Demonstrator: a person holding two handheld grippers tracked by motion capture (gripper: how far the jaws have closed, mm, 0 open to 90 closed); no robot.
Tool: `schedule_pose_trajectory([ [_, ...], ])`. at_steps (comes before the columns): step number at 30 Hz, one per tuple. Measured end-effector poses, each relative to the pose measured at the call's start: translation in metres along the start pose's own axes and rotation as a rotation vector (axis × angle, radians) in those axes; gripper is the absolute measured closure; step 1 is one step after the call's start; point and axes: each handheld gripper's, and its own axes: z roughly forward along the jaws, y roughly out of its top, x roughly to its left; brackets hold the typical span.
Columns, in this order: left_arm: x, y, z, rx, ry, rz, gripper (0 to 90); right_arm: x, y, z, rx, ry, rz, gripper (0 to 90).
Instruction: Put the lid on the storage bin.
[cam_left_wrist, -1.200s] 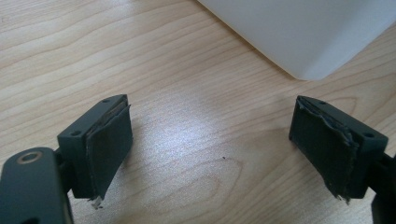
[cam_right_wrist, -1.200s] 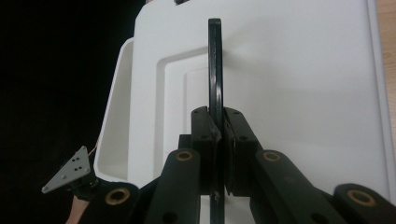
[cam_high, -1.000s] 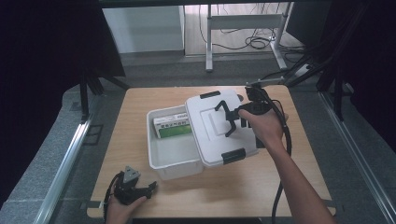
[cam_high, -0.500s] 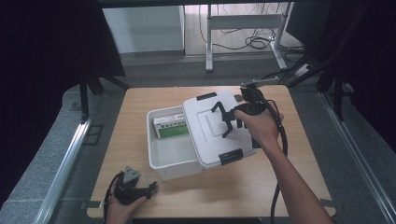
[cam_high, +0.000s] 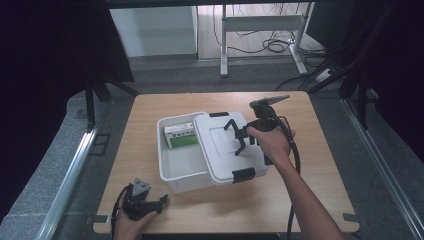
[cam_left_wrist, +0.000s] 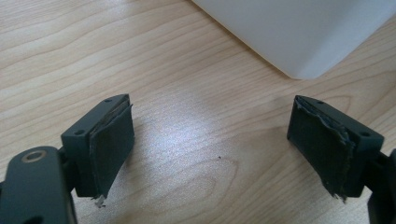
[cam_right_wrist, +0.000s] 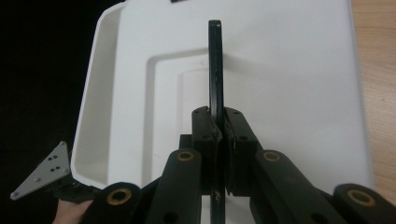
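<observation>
Lid: centre of the high view, lying over the right part of the white bin, apparently skewed and not latched.
Black strip: stands edge-on from the lid top, probably its handle.
Right claw: clamped together on the black strip, apparently to steer the lid.
Carton: green and white, in the bin's uncovered upper-left part.
Left claw: apart, nothing between, parked low at lower left near a bin corner.
Edges: the lid overhangs the bin's right rim.
Open room: bare bench on all sides of the bin.
</observation>
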Motion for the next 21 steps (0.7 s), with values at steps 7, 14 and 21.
schedule_pose_trajectory([
  [7,0.0,0.0,0.0,0.003,0.002,0.0,14.4,0.017,0.008,-0.008,-0.002,0.015,-0.021,84.9],
  [14,0.0,0.0,0.0,0.003,0.002,0.0,14.4,0.031,0.013,-0.016,-0.008,0.017,-0.029,85.0],
  [21,0.0,0.0,0.0,0.003,0.002,0.001,14.4,0.042,0.019,-0.018,-0.006,0.016,-0.022,85.0],
])
